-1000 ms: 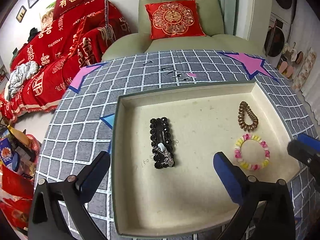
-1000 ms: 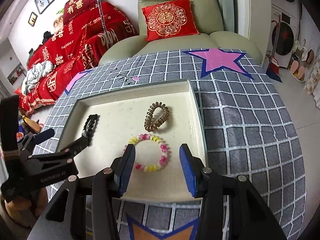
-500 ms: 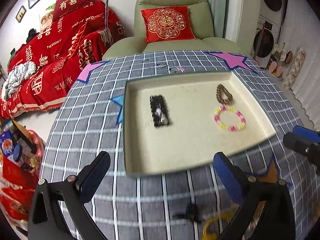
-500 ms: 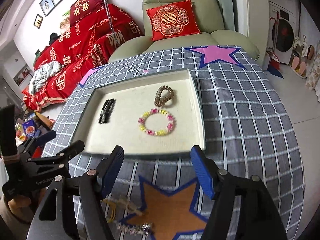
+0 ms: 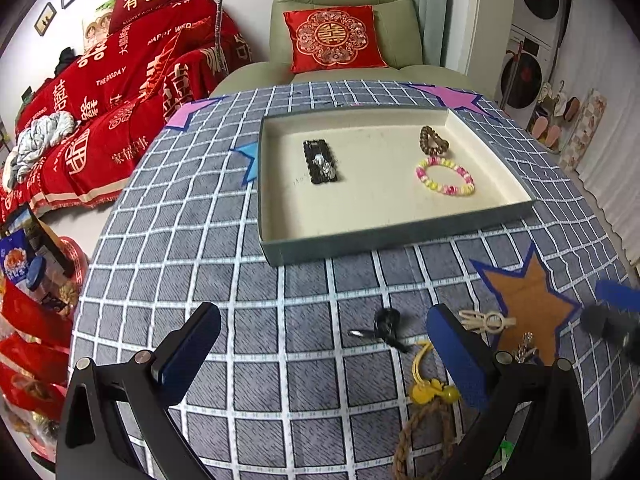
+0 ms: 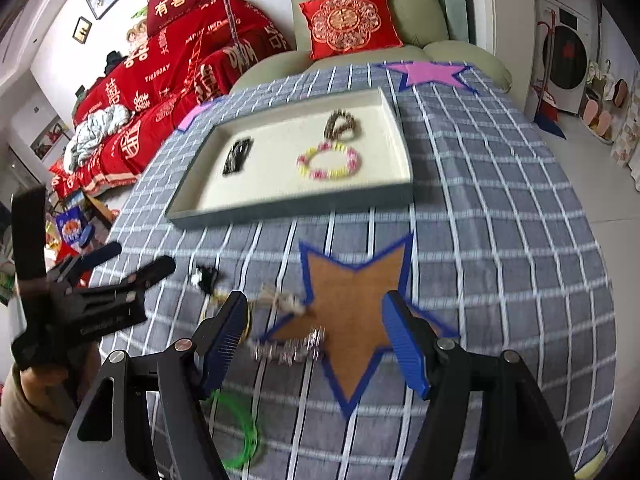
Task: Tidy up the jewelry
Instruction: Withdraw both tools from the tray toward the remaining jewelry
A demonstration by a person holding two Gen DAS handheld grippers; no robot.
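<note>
1. Right wrist view only — green ring (image 6: 244,436), lower left, partly behind the right gripper (image 6: 314,338); jaws wide, empty.
2. Left wrist view only — yellow charm (image 5: 434,392) by the left gripper (image 5: 324,354); jaws wide, empty.
3. Tray (image 5: 360,242), upper centre — holds black hair clip (image 5: 320,162), beaded bracelet (image 5: 445,176), brown coil tie (image 5: 433,142).
4. Silver chain (image 6: 288,348) on the orange star (image 6: 356,312), blurred.

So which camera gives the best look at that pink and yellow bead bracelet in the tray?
The left wrist view. There the bead bracelet is sharp, each bead distinct, lying in the tray just in front of the brown coil hair tie. The right wrist view shows the bracelet too, but smeared by motion blur.
</note>
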